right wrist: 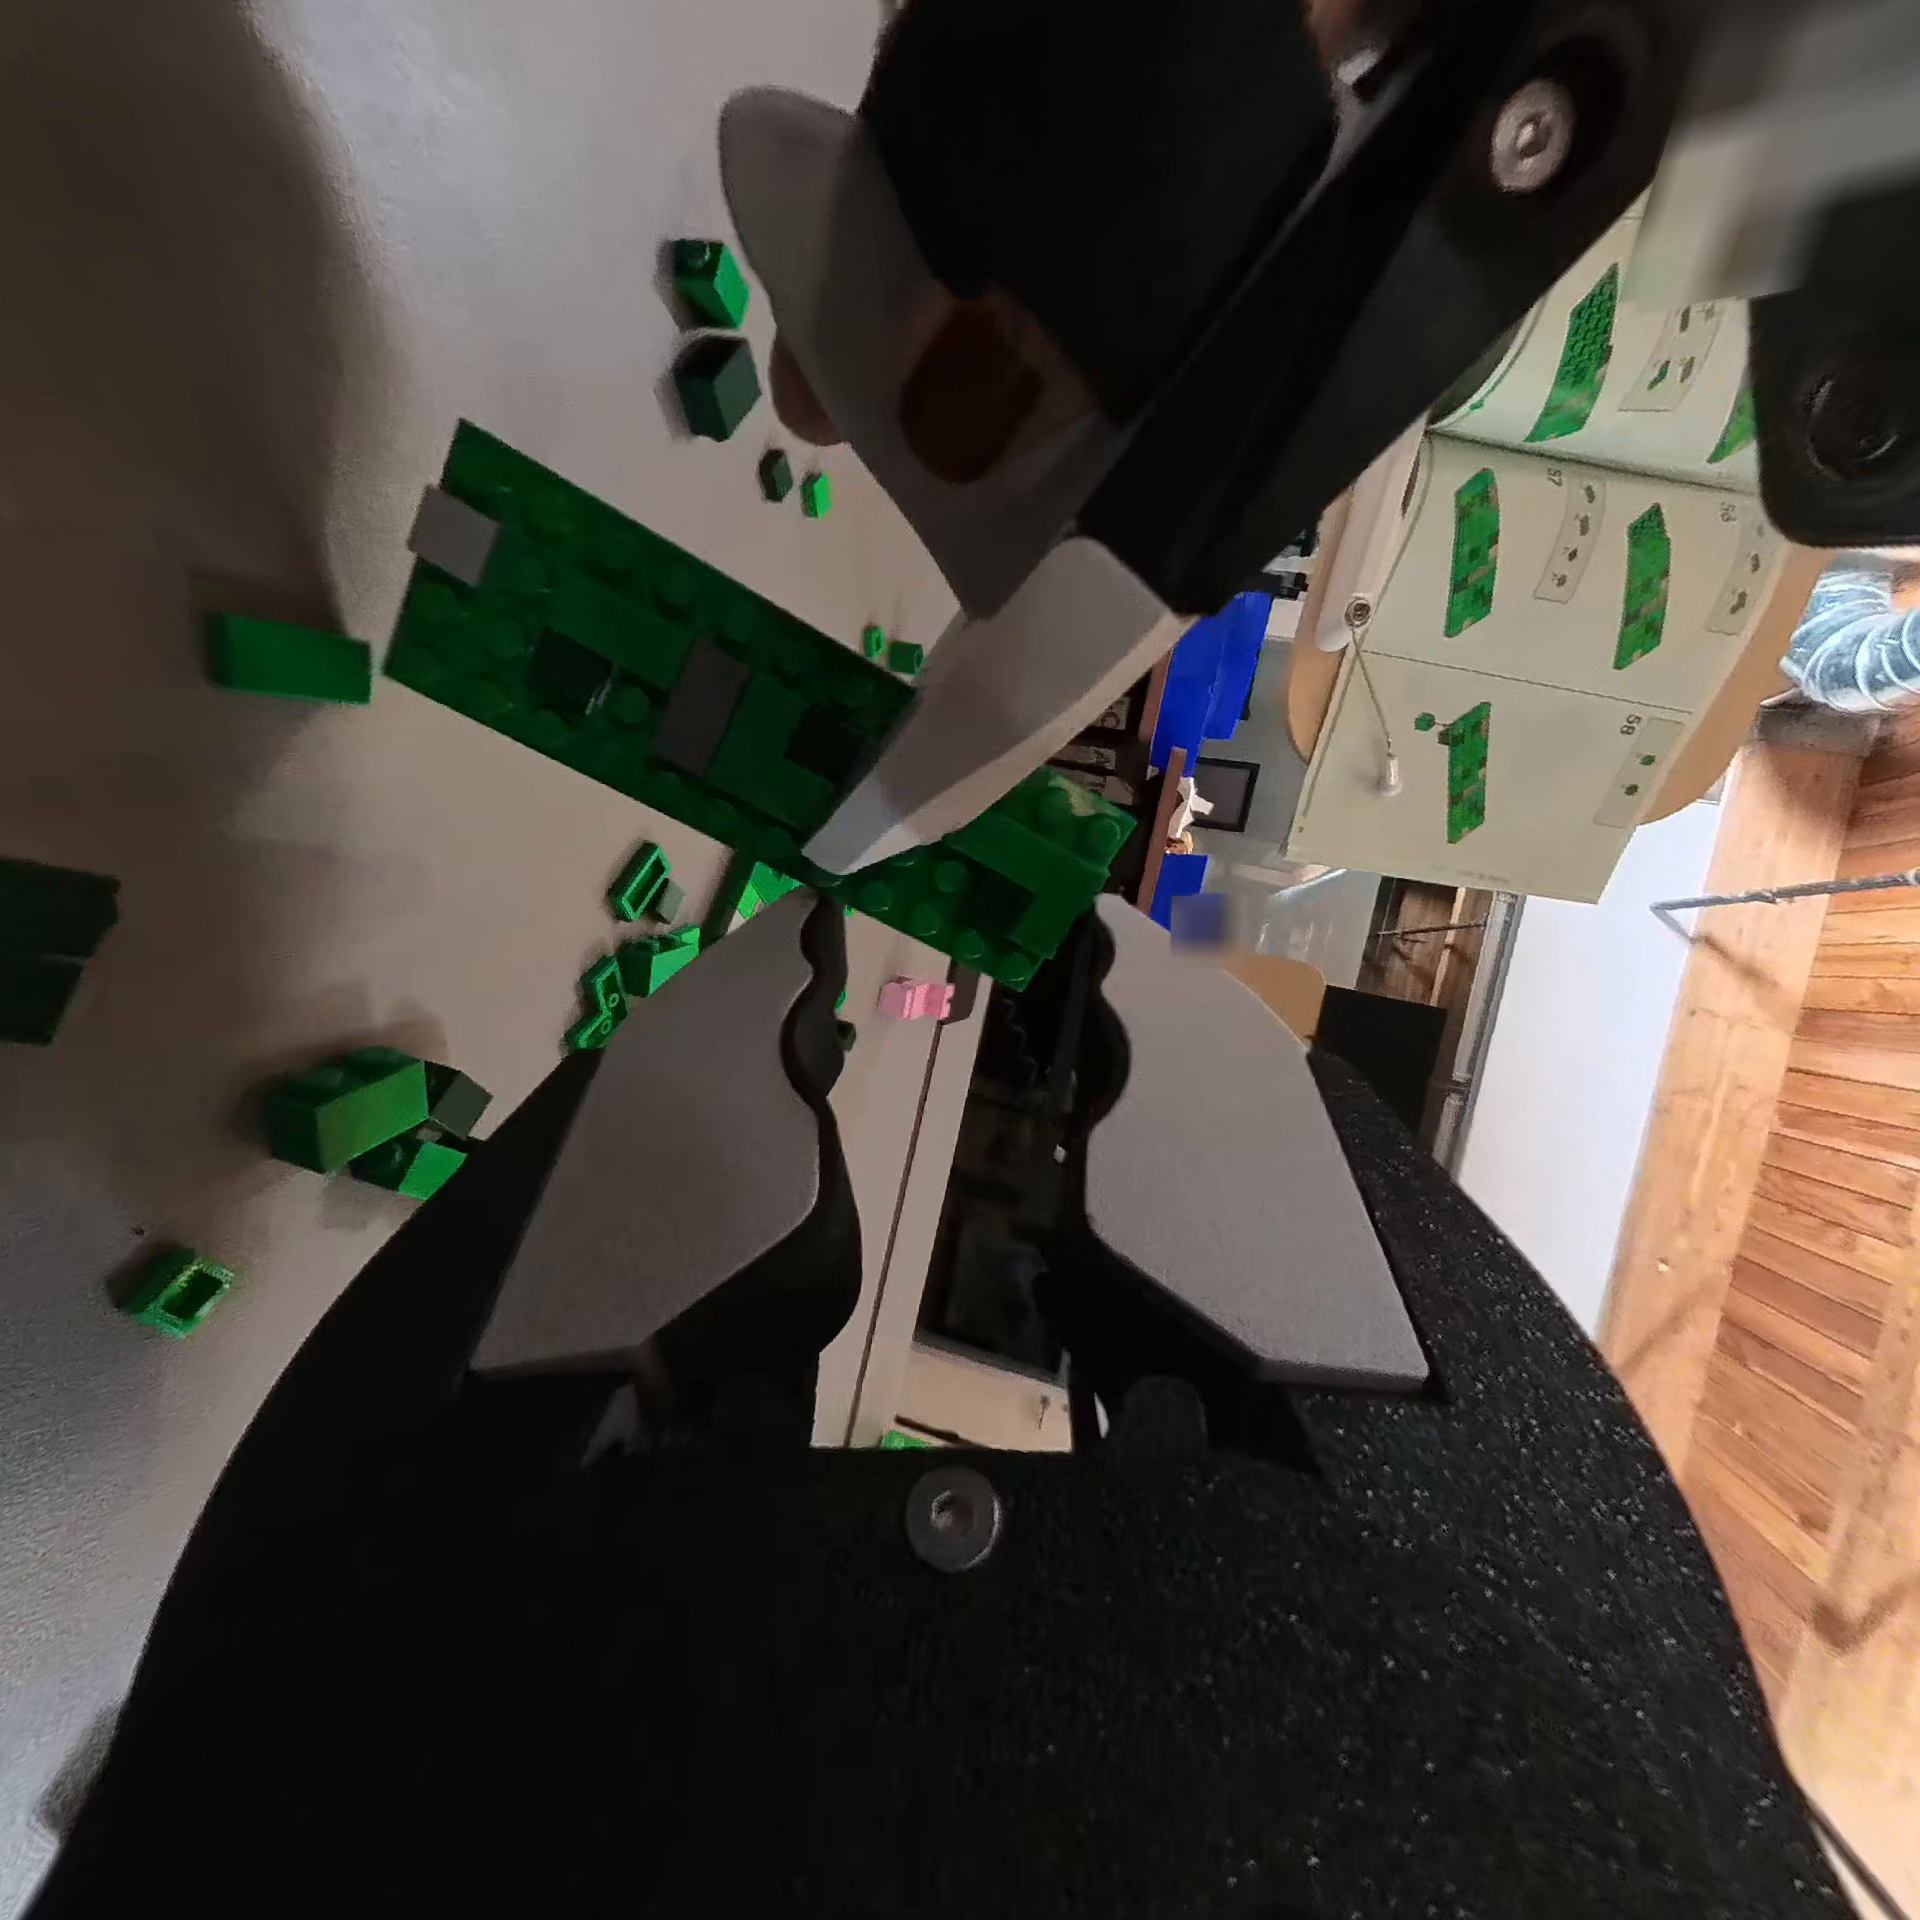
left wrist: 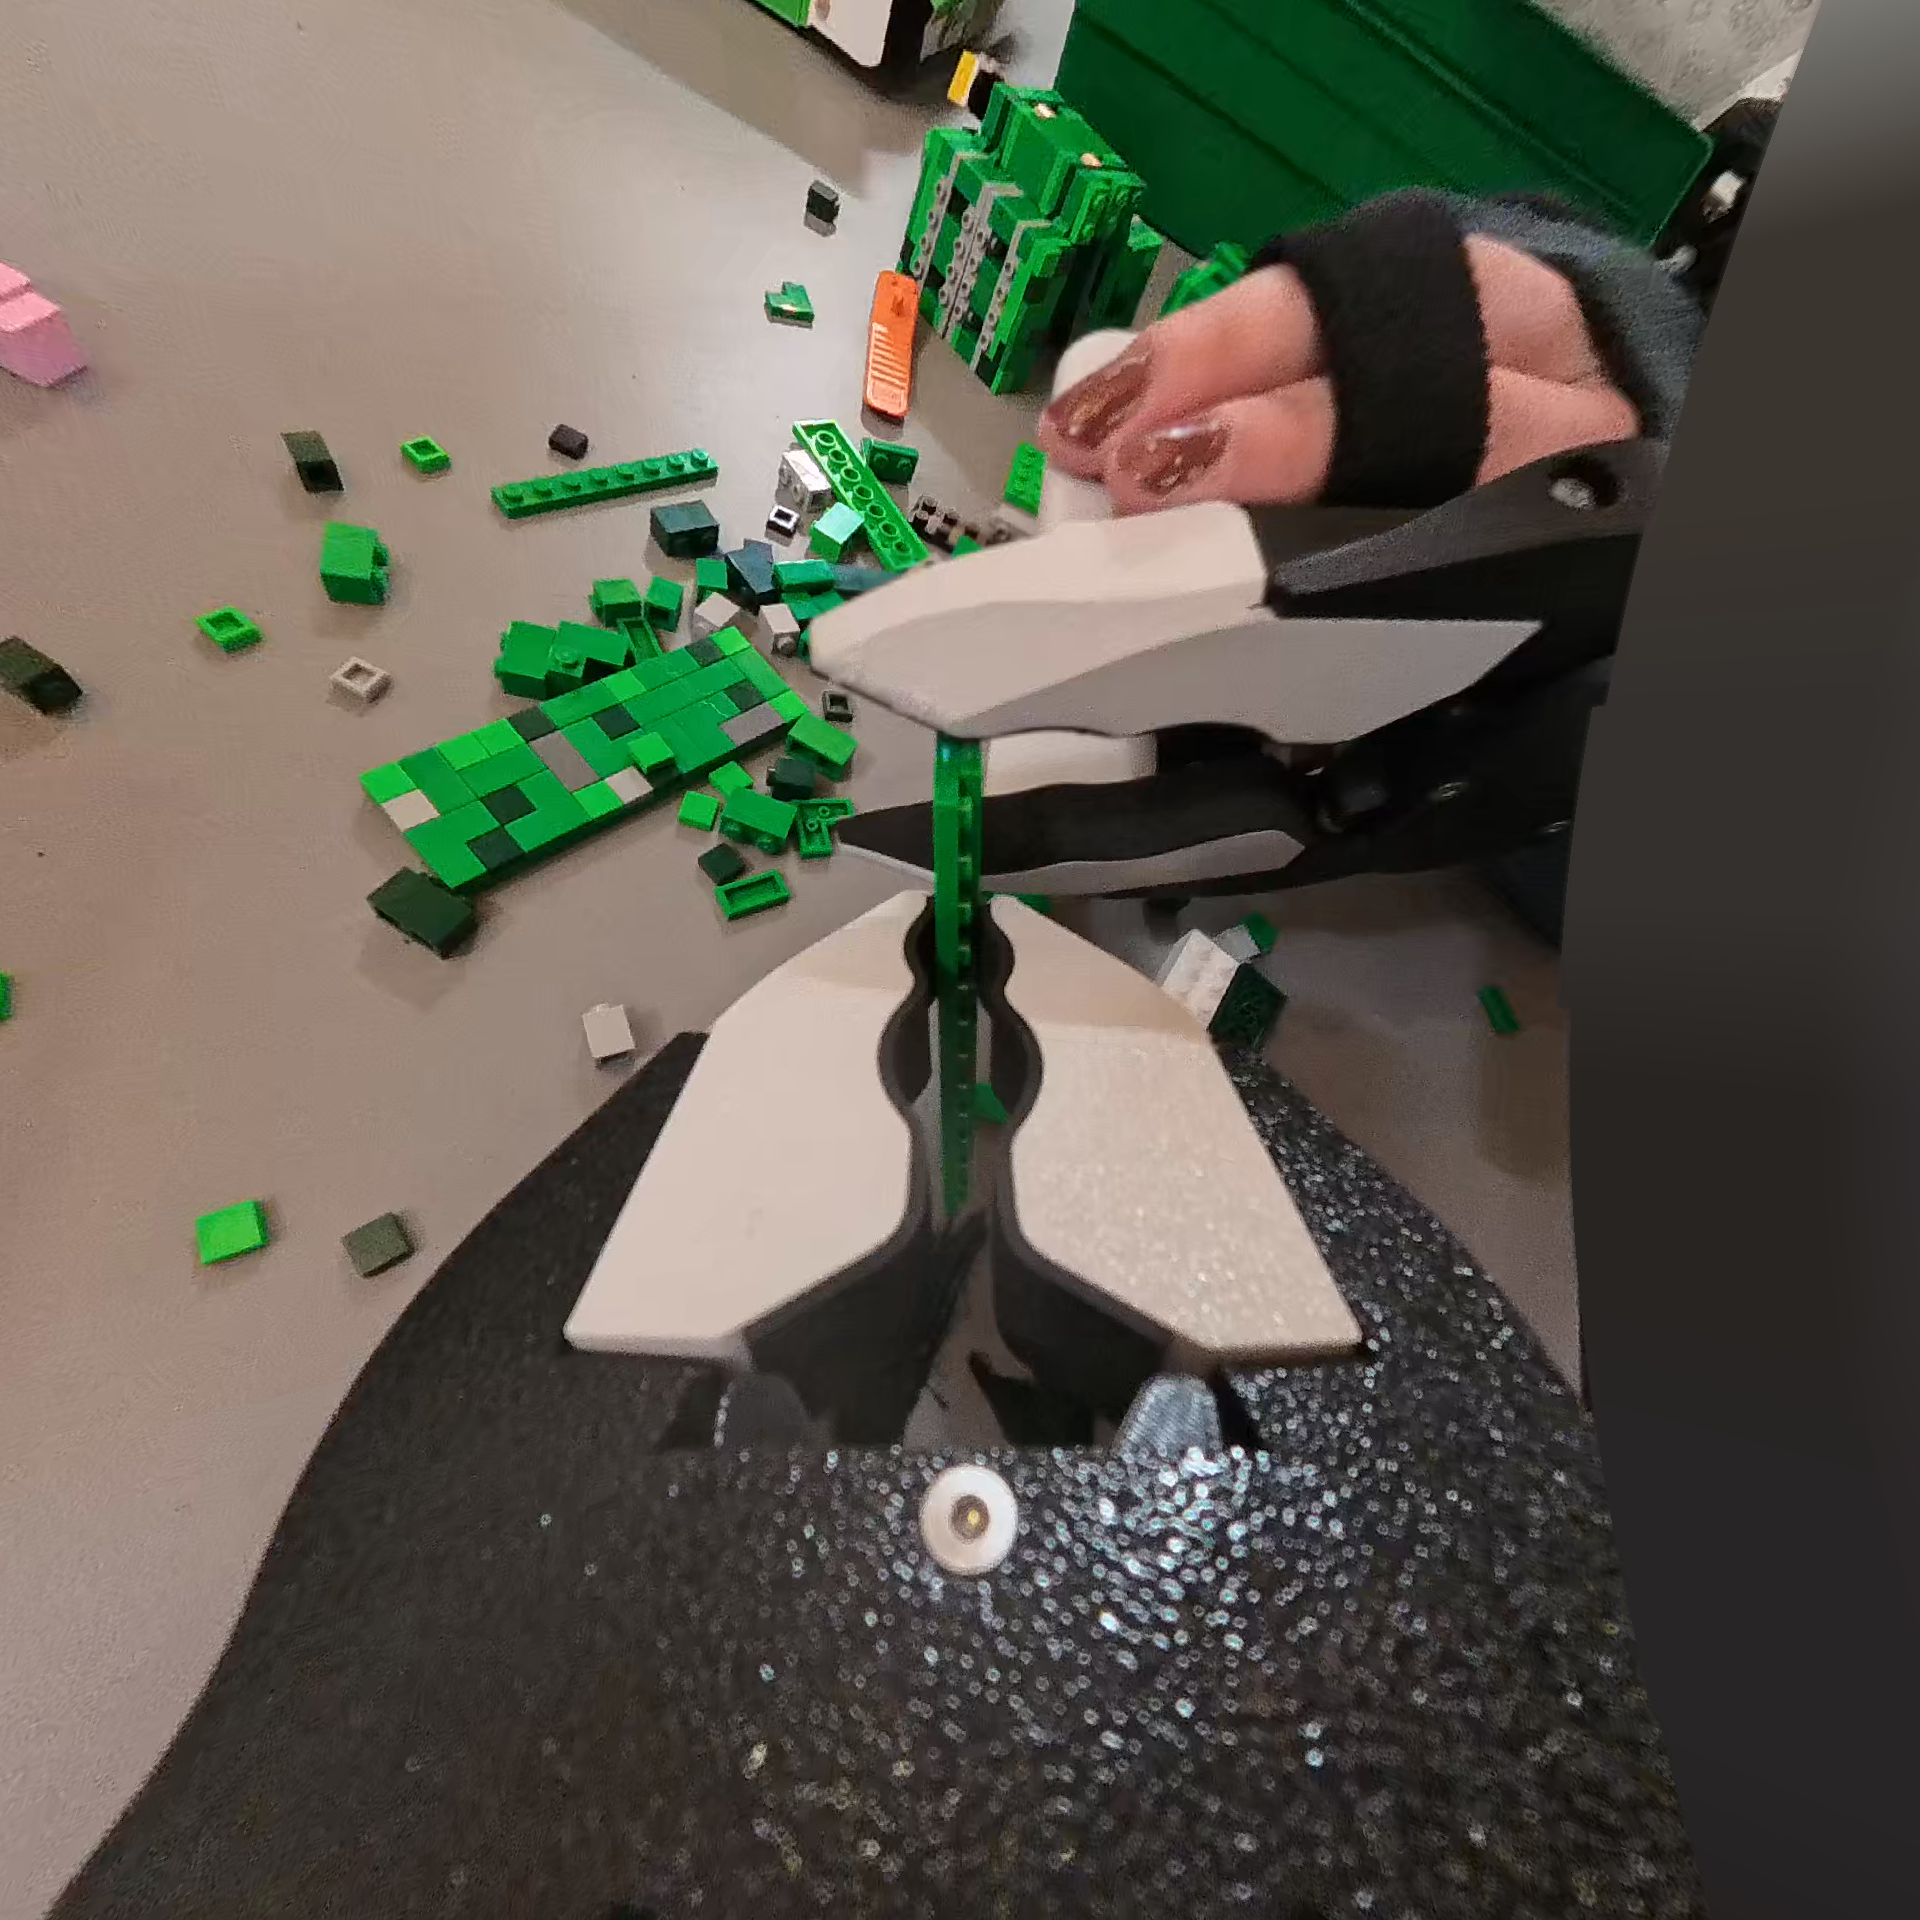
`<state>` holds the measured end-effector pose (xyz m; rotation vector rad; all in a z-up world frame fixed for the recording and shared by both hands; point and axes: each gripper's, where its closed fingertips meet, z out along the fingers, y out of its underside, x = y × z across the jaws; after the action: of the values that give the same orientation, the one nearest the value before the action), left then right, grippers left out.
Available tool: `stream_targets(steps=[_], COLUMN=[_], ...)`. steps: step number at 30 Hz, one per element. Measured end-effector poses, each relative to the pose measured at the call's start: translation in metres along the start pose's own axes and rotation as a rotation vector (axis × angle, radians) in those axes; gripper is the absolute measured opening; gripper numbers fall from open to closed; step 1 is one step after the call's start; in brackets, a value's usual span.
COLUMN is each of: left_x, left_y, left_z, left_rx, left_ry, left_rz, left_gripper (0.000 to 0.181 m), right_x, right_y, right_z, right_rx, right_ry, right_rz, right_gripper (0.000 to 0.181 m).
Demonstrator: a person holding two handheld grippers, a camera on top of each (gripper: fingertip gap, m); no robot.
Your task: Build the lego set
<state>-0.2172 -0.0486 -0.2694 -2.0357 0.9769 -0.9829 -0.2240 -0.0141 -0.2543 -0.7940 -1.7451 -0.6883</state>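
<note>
Item: green studded plate (left wrist: pixel 954 997), thin, seen edge-on in the left wrist view, held upright above the grey table (left wrist: pixel 260 260). Holder: left gripper (left wrist: pixel 954 920), fingers drawn narrow and clamped on the plate's flat faces, the upper end standing clear of the tips. Right gripper (left wrist: pixel 894 748) comes in from the right, a hand (left wrist: pixel 1299 384) behind it; its two fingers bracket the plate's top end, but whether they press on it cannot be told. In the right wrist view the right gripper (right wrist: pixel 956 914) has its fingers set moderately apart, the plate with small bricks (right wrist: pixel 987 883) on it lying across the gap; contact unclear through blur. Surroundings: tiled green panel (left wrist: pixel 592 769) flat on the table amid loose green pieces (left wrist: pixel 748 603); orange brick separator (left wrist: pixel 894 343); part-built green model (left wrist: pixel 1008 218) beyond; instruction booklet (right wrist: pixel 1558 582) propped in the background. Handling, as judged: light, rigid, smooth plastic; apt to pivot or slip if pinched near one end. Best held across the broad faces near the middle, pressing studs squarely so attached bricks do not pop off.
</note>
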Motion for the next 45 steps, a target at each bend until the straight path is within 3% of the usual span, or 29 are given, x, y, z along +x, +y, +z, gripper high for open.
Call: stream_targets(steps=[12,16,21,28,32,36,40,45], left_x=[-0.003,-0.001,-0.002,-0.006,-0.019,-0.042,-0.053,-0.056], left_y=[0.005,-0.003,-0.005,-0.003,-0.019,-0.021,0.001,0.013], left_z=[-0.001,0.001,0.0,0.003,-0.008,-0.025,-0.026,-0.026], left_rx=[-0.06,0.016,0.051,0.048,0.187,0.316,0.219,0.147], left_ry=[-0.046,-0.01,0.0,-0.028,-0.071,-0.039,-0.004,-0.027], left_rz=[0.034,0.015,-0.013,-0.026,-0.079,-0.283,-0.437,-0.48], left_gripper=[0.006,0.006,0.005,0.006,0.005,0.005,0.005,0.006], right_x=[-0.003,-0.003,-0.003,-0.002,0.011,0.011,0.019,0.03], right_y=[0.0,0.0,-0.002,0.001,0.033,0.046,0.065,0.098], right_z=[0.005,0.004,0.005,0.007,0.01,0.009,0.004,-0.01], right_rx=[-0.014,0.011,0.036,-0.011,-0.161,-0.141,-0.149,-0.14], right_ry=[-0.001,0.001,-0.014,0.014,0.066,0.029,0.059,0.147], right_rz=[-0.003,0.03,0.11,0.036,0.204,0.473,0.665,0.866], right_gripper=[0.037,0.025,0.027,0.028,0.02,0.021,0.021,0.02])
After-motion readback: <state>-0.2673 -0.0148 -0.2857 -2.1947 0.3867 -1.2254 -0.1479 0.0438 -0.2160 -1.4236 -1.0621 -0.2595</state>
